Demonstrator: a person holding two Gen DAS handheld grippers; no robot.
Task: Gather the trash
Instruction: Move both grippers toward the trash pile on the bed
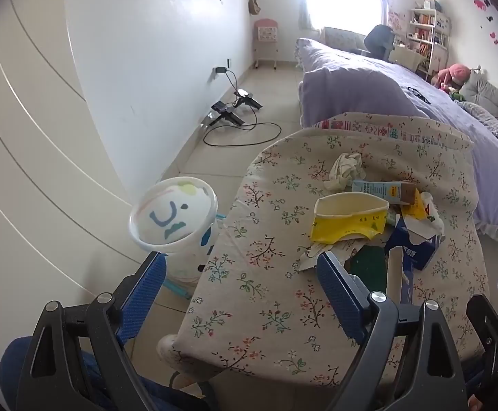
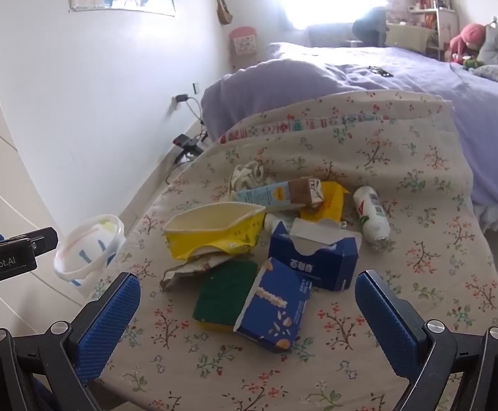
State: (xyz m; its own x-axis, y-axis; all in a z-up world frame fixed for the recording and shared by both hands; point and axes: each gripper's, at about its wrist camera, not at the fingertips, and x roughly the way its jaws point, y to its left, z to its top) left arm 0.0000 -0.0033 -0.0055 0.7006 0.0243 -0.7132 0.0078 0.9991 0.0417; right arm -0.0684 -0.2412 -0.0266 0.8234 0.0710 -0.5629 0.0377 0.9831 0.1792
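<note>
Your left gripper (image 1: 240,265) is wide open and holds nothing; your right gripper (image 2: 247,286) too, low in its frame. The trash lies at the middle of the floral cloth (image 2: 403,178): yellow paper cup (image 2: 214,231), blue carton (image 2: 274,303), green sponge (image 2: 223,289), white bottle (image 2: 372,212). The white bin (image 1: 175,217) stands at centre left.

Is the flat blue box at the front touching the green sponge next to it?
Touching. In the right wrist view, the flat blue box overlaps the right edge of the green sponge, with no tablecloth visible between them.
</note>
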